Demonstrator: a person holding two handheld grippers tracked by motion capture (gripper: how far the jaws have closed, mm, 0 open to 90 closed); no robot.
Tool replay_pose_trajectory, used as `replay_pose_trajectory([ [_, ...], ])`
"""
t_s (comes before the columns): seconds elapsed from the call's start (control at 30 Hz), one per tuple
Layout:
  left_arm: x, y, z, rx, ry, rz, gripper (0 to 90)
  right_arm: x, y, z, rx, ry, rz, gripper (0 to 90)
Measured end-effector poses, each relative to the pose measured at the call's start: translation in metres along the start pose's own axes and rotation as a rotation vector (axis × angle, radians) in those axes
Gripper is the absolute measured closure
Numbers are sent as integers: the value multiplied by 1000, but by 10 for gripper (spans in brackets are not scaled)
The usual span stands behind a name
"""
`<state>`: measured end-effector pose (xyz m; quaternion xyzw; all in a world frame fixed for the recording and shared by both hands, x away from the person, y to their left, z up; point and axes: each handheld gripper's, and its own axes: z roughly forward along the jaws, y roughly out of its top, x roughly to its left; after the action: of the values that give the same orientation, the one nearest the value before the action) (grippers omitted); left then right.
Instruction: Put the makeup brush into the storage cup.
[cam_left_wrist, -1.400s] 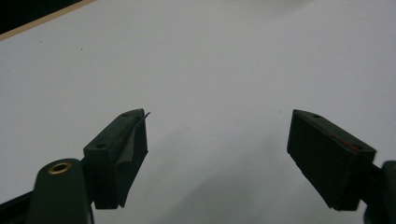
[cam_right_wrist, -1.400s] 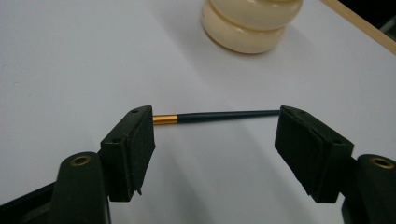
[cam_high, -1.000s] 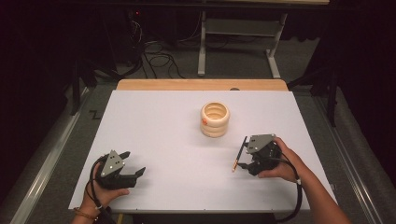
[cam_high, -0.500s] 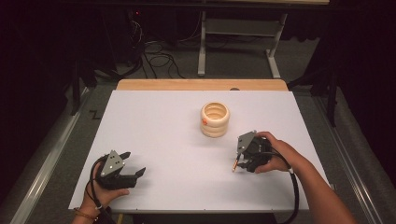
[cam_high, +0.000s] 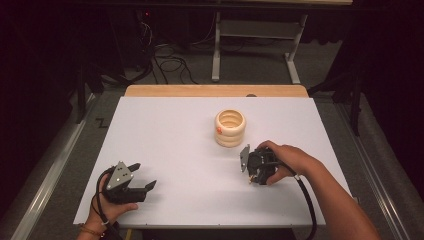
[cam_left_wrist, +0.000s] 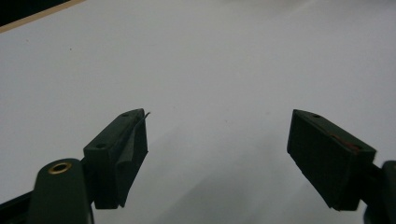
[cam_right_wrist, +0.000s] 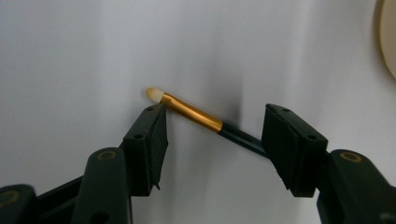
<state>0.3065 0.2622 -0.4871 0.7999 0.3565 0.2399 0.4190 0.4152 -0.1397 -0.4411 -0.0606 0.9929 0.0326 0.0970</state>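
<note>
Surface (cam_high: 165, 145), white and broad, lies bare between the two hand-held grippers. One cream ringed holder (cam_high: 230, 128) stands near its middle, well clear of every edge. The left hand-held gripper (cam_high: 142, 176) rests released at the near-left edge. The right hand-held gripper (cam_right_wrist: 212, 135) has just been closing, its jaws astride but not yet clamping one brush (cam_right_wrist: 191, 112), whose gold ferrule and pale tip are plain in the right gripper view.

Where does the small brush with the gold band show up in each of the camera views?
High view: the brush peeks out under the right gripper, lower right of centre, near the cream ring stack.
Right gripper view: it lies slantwise on the white table, between the jaws, which have just been closing.
Left gripper view: bare white table ahead of the open jaws.
Shared landmark: the white table.
</note>
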Motion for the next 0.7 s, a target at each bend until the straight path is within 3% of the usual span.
replay_pose_trajectory([
  [0.1,0,0,0,5,-4,2,209,-2,3,5,34,20,-21,453],
  [0.17,0,0,0,4,-4,2,209,-2,3,6,25,23,-21,466],
  [0.2,0,0,0,5,-5,2,209,-5,3,5,28,55,-20,504],
  [0.23,0,0,0,5,-5,2,209,-5,3,5,28,55,-20,504],
  [0.33,0,0,1,7,-6,0,209,-8,1,6,20,141,6,692],
  [0.43,-1,0,1,9,-5,3,209,-7,1,7,22,176,6,786],
  [0.57,-1,0,1,8,-6,2,209,-6,1,7,19,192,3,858],
  [0.7,-1,0,1,10,-7,4,210,-5,3,6,32,179,-7,860],
])
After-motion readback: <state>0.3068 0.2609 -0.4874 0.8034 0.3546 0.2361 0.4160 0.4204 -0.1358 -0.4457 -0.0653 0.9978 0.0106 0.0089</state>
